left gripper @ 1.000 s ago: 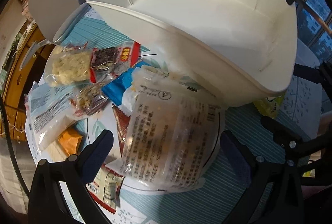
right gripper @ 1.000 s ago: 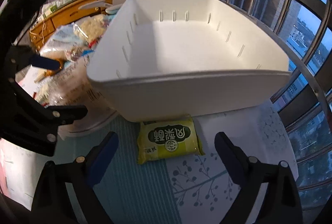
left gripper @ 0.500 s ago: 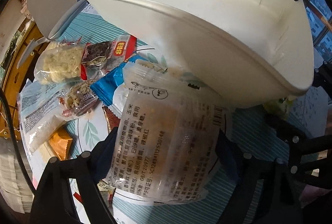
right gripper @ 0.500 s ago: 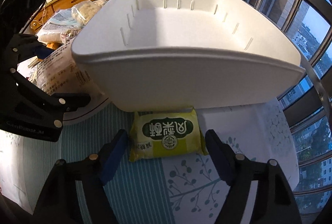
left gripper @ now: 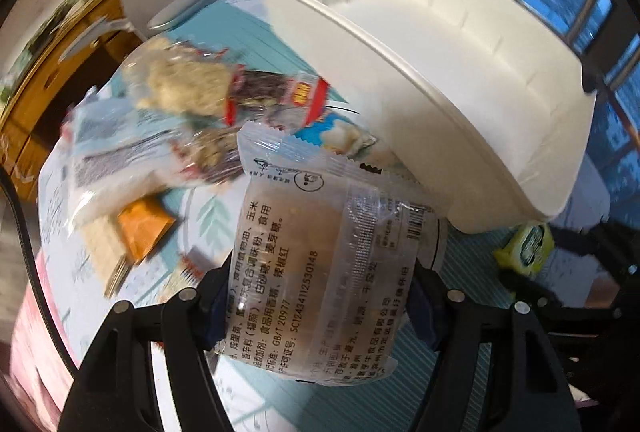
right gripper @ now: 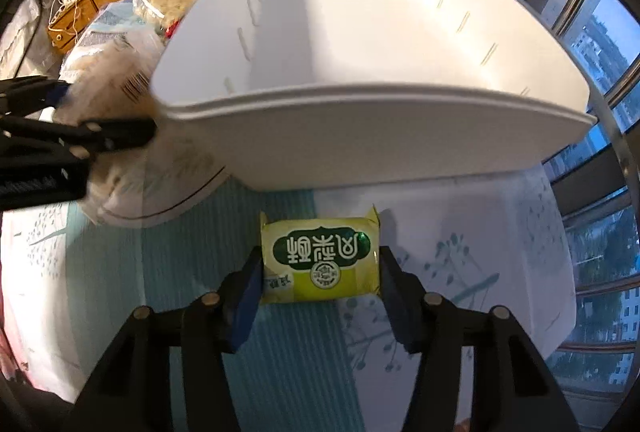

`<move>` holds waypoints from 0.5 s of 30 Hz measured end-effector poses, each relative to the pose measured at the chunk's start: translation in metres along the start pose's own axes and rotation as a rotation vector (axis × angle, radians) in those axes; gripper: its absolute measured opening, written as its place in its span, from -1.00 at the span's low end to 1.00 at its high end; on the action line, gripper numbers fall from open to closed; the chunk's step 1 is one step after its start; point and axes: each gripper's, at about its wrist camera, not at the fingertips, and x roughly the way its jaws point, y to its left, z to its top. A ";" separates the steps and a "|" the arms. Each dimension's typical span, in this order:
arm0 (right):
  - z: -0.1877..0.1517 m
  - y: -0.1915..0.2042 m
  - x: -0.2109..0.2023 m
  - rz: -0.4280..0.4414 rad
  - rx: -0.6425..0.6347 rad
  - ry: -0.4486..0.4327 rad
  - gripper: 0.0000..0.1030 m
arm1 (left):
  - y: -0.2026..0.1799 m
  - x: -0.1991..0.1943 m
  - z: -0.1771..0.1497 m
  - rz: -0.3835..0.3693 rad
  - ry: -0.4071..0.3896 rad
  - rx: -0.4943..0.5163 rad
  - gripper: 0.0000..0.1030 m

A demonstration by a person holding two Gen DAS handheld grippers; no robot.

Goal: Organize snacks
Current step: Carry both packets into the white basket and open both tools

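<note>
Left wrist view: left gripper (left gripper: 316,306), open a second ago, now clamps the clear packet (left gripper: 320,272); right gripper (right gripper: 320,280) likewise closed onto the yellow packet (right gripper: 320,260); both ready for the white bin (right gripper: 400,136).

Matt white plastic bin (right gripper: 360,136); glossy clear film snack packet (left gripper: 320,264); shiny yellow-green foil wrapper (right gripper: 320,260); printed cloth covered the tabletop (right gripper: 120,272).

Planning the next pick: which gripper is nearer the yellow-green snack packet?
Right. The right gripper has its jaws on either side of the yellow-green packet; the left gripper holds the clear snack bag off to its left.
</note>
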 end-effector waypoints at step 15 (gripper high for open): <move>0.007 0.055 -0.032 0.222 -0.078 0.094 0.04 | 0.066 -0.067 -0.040 -0.094 -0.017 -0.369 0.35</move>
